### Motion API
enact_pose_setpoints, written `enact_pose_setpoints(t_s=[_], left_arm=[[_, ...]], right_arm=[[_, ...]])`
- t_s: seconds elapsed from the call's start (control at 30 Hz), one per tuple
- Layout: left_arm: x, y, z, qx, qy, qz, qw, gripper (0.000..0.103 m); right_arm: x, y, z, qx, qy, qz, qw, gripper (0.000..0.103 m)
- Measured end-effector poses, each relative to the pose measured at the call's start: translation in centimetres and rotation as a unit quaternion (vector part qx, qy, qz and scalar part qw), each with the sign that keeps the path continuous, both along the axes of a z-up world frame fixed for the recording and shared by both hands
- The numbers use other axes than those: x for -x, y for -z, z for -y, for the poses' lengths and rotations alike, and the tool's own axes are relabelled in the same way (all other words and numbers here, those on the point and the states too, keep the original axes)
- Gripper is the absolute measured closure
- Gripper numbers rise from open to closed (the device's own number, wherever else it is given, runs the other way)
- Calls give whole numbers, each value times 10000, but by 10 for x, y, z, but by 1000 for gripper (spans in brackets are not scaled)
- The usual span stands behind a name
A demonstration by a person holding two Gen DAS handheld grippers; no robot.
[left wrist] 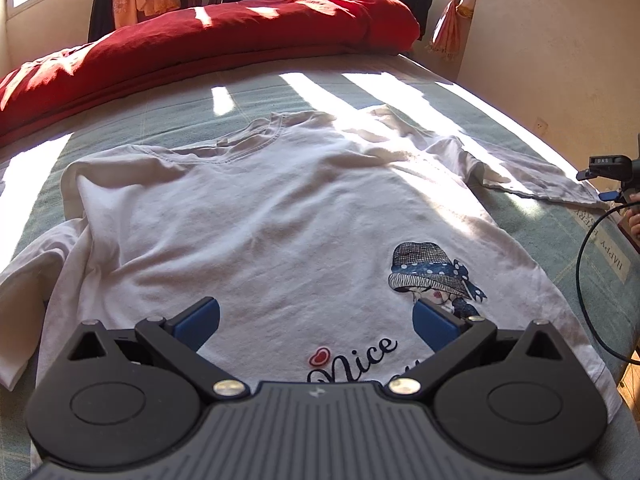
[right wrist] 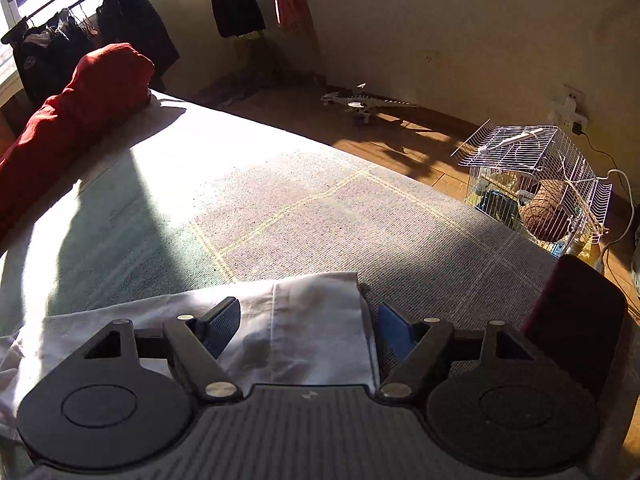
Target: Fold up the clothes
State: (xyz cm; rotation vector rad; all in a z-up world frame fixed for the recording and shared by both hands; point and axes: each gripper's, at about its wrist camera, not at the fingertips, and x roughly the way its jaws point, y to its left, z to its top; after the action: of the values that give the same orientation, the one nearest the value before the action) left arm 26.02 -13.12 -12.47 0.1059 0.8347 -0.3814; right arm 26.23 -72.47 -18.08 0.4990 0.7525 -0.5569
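Observation:
A white T-shirt [left wrist: 256,216] lies face up and spread out on the grey-green bed sheet [left wrist: 120,128], with a girl-in-hat print [left wrist: 432,276] and the word "Nice" near its hem. My left gripper [left wrist: 316,320] hovers open over the lower middle of the shirt, with only flat cloth below its blue pads. The shirt's right sleeve [left wrist: 532,180] stretches toward the bed's right edge. My right gripper [right wrist: 308,326] is open over that sleeve's end [right wrist: 316,304], which lies between the fingers without being pinched. The right gripper [left wrist: 598,186] also shows at the edge of the left wrist view.
A rolled red blanket [left wrist: 200,40] lies across the far end of the bed. A black cable [left wrist: 588,280] hangs off the right edge. On the floor stand a white wire cage [right wrist: 536,184] and a toy [right wrist: 364,104]. A dark red object [right wrist: 576,320] sits at the bed's near right corner.

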Motion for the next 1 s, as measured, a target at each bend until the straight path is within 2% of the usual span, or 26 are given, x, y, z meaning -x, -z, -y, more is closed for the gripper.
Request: enact_pose_setpoints(t_s=[0.13,0.2,0.33,0.37,0.57,0.8,0.9,1.0], left_arm=[[1,-2,6,-82,8,-6,10000,1],[1,-3,11,-99,8,-17,9999,1],[4,-6,21,-141,110,33,9998,1],[5,-7,23,-154,142,48,9998,1],[9,-13,29,-208,194,101,9995,1],[11,-15,27,-171,156,88,9997,1],[12,-16,26,-168,167,84,9997,1],[12,-15,22,-173,134,59,9997,1]], right_arm=[[-4,11,-3,249,-150,-111,9995,25],[-5,8,-6,301,-278,-90,9991,38],[-4,-2,-9,195,-511,82,9985,84],[-4,-5,-10,173,-558,133,9982,89],[-8,-33,-8,459,-473,365,9972,90],[-24,-39,5,719,-417,158,9964,90],[-30,-33,4,684,-293,-95,9972,83],[-27,-43,-6,829,-134,-179,9963,71]])
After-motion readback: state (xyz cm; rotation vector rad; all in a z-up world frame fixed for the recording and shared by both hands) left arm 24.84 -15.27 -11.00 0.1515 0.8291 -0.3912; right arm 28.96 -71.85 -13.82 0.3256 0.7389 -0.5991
